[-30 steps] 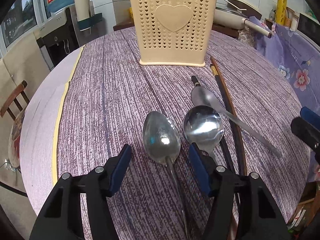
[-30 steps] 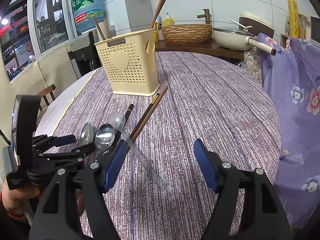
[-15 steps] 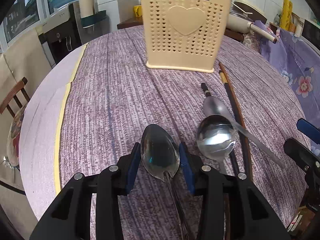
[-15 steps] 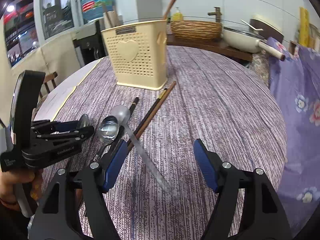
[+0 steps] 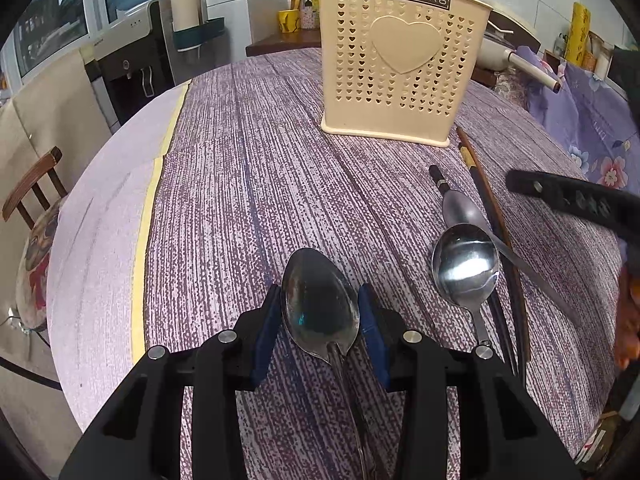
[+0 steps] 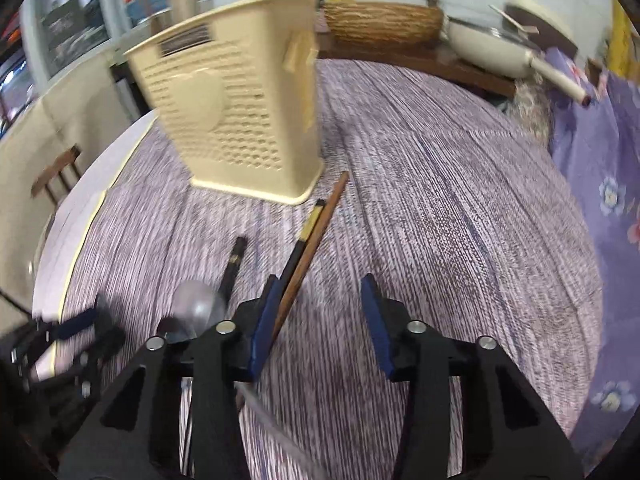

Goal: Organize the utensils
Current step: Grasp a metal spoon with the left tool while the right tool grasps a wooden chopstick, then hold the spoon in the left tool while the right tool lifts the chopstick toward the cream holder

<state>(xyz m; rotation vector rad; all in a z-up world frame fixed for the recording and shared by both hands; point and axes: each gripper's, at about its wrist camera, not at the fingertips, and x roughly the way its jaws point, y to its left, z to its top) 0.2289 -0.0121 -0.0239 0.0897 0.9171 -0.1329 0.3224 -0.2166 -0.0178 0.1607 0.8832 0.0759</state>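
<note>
Near the front edge of the purple-clothed bench [image 5: 248, 184], the left claw [image 5: 320, 312] grips the bowl of a steel spoon [image 5: 318, 306] between its blue pads. Just right of it lie a second spoon [image 5: 466, 266], a third spoon [image 5: 460, 208] beyond, and dark chopsticks [image 5: 494, 216]. Farther back stands the cream utensil holder [image 5: 400, 64]. In the blurred right wrist view, the right claw [image 6: 320, 320] is partly apart, holding nothing, its left pad [image 6: 264, 320] beside a brown chopstick [image 6: 316, 232].
</note>
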